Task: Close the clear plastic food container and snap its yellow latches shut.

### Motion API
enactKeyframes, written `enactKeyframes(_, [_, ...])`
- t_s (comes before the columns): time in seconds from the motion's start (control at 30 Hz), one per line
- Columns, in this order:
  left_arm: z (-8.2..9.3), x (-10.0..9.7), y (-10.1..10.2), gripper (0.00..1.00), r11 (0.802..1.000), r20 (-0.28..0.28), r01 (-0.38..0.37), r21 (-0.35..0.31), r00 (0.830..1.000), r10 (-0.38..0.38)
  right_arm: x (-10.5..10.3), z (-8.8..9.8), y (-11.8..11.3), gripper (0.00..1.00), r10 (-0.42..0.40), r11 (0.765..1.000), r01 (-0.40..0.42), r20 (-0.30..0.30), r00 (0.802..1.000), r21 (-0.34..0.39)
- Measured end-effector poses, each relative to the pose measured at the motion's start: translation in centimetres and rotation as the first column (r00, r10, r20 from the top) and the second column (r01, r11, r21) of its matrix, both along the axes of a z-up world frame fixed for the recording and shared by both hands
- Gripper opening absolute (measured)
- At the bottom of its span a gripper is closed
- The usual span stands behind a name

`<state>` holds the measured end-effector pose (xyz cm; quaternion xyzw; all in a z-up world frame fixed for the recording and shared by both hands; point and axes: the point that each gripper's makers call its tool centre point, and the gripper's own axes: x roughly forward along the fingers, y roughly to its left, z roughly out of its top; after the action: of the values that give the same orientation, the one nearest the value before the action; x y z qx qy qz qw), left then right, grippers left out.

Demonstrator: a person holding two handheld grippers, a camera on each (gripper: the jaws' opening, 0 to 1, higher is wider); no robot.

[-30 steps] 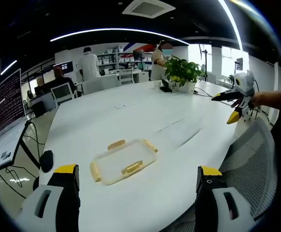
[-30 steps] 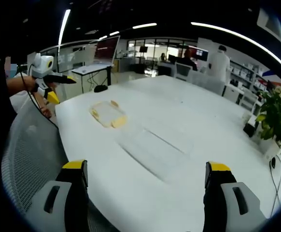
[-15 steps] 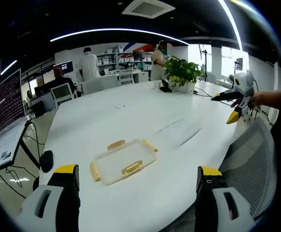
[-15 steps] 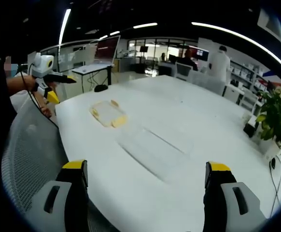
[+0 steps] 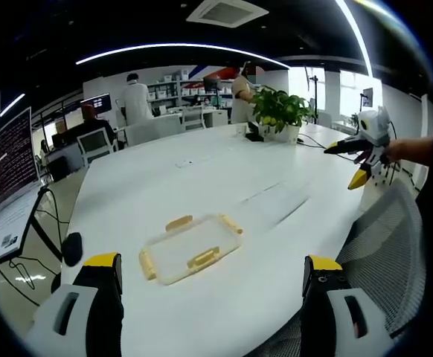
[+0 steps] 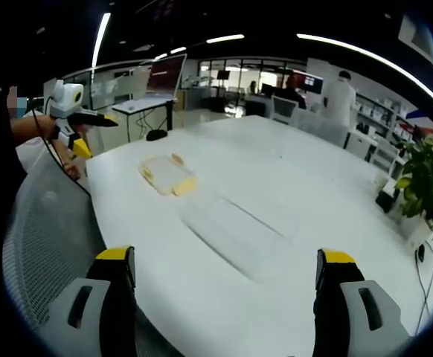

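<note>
Nothing begun: both hand-held grippers, left (image 5: pixel 210 277) and right (image 6: pixel 226 269), hang apart off the bench (image 6: pixel 291 178) edge. Next, fit lid (image 5: pixel 190 248) onto container (image 6: pixel 239 227).

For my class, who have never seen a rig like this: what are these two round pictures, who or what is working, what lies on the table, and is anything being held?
No robot here: a person holds a two-jaw gripper in each hand. Each picture comes from a fisheye camera riding on one gripper, looking along its yellow-tipped jaws. The left gripper and right gripper are both open and hold nothing. Each also appears in the other's view, held in a hand. On the white table lie the lid with yellow latches and, apart from it, the clear container, not yet closed. A potted plant stands at the far end. A mesh chair sits by the table.
</note>
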<state>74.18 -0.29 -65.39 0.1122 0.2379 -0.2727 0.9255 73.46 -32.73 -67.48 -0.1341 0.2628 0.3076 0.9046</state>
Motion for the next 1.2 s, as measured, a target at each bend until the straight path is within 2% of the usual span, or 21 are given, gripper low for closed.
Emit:
enactKeyframes(0.9, [0.11, 0.18, -0.03, 0.99, 0.999, 0.009, -0.006, -0.032, 1.000, 0.006, -0.01, -0.16, -0.29, 1.00, -0.008, 1.000, 0.008, -0.003, 1.000, 0.003])
enactKeyframes(1.2, [0.06, 0.23, 0.09, 0.99, 1.000, 0.012, -0.007, -0.025, 1.000, 0.007, 0.02, -0.12, -0.27, 1.00, -0.010, 1.000, 0.010, -0.002, 1.000, 0.005])
